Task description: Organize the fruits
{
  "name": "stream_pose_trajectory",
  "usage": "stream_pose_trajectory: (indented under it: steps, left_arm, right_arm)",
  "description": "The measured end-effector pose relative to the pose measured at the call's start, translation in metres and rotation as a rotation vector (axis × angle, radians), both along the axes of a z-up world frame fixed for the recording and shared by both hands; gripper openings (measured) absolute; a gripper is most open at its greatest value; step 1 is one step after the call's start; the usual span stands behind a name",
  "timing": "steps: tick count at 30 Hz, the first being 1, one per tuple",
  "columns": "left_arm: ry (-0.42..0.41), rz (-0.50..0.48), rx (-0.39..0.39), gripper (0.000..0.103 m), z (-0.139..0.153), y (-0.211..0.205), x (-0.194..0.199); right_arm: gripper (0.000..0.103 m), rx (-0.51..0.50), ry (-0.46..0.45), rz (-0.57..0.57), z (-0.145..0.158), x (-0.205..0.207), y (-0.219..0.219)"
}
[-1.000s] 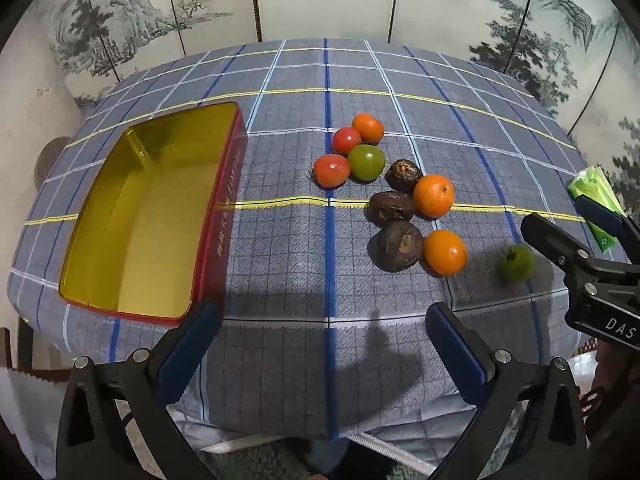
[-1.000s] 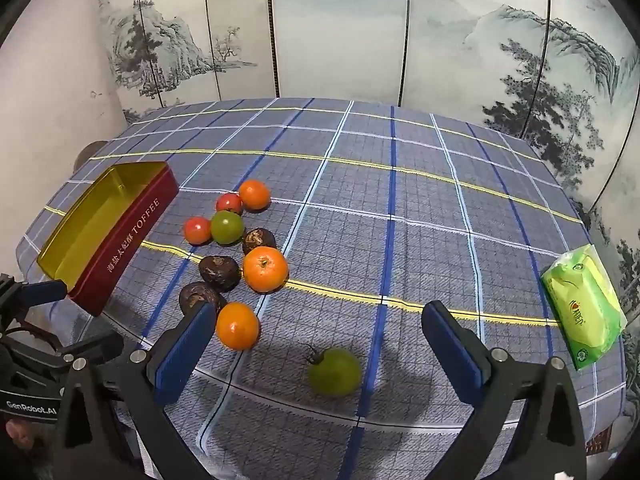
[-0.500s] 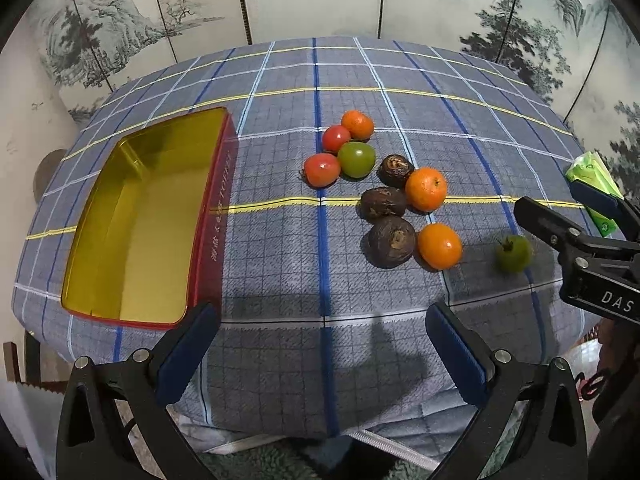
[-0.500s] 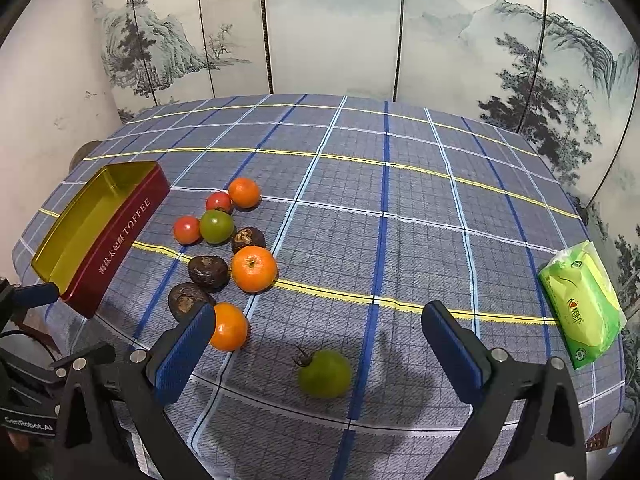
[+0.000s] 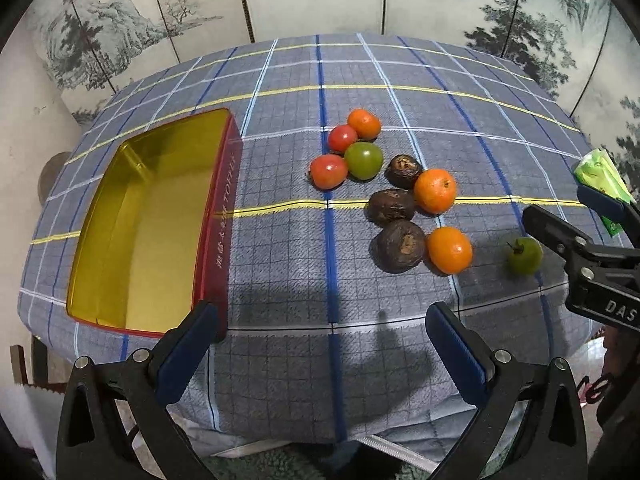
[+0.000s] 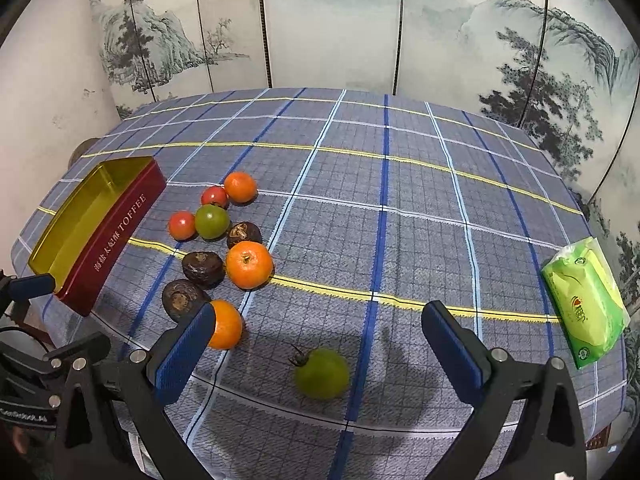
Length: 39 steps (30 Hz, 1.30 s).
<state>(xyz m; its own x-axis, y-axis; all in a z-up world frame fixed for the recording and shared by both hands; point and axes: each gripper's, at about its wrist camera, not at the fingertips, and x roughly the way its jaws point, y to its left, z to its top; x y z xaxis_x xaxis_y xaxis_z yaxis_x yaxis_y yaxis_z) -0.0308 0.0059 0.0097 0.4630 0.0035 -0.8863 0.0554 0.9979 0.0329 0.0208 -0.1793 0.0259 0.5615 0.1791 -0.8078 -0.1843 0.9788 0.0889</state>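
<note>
Green tomato (image 6: pixel 322 373) near table's front edge may roll off if nudged; both grippers (image 5: pixel 322 330) (image 6: pixel 316 334) wide open, empty

Oranges: three (image 6: pixel 240 187) (image 6: pixel 249 264) (image 6: pixel 225 325)
Red tomatoes: two (image 6: pixel 214 196) (image 6: pixel 182 225)
Green tomatoes: two (image 6: pixel 211 221) (image 6: pixel 322 373)
Brown wrinkly fruits: three (image 6: pixel 244 234) (image 6: pixel 203 268) (image 6: pixel 181 299)
Toffee tin: one (image 6: pixel 120 216)
Green tissue pack: one (image 6: pixel 585 300)
Grippers: two (image 5: pixel 322 336) (image 6: pixel 316 334)
</note>
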Motion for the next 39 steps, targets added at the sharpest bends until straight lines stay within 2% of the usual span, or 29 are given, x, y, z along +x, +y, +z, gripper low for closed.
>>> stream_pose_trajectory:
  steps: [9,22,39]
  left_arm:
    - [-0.003,0.061,-0.015,0.103,-0.009,0.014,0.017]
    - [-0.041,0.08,0.029,0.102,-0.014,0.013,0.022]
    - [0.005,0.085,0.025,0.102,-0.022,0.007,0.023]
  right_arm:
    - [0.102,0.0,0.016,0.004,-0.006,-0.002,0.0]
    - [0.102,0.012,0.032,-0.007,-0.012,-0.004,-0.005]
    - [0.102,0.024,0.039,-0.01,-0.017,-0.009,-0.009]
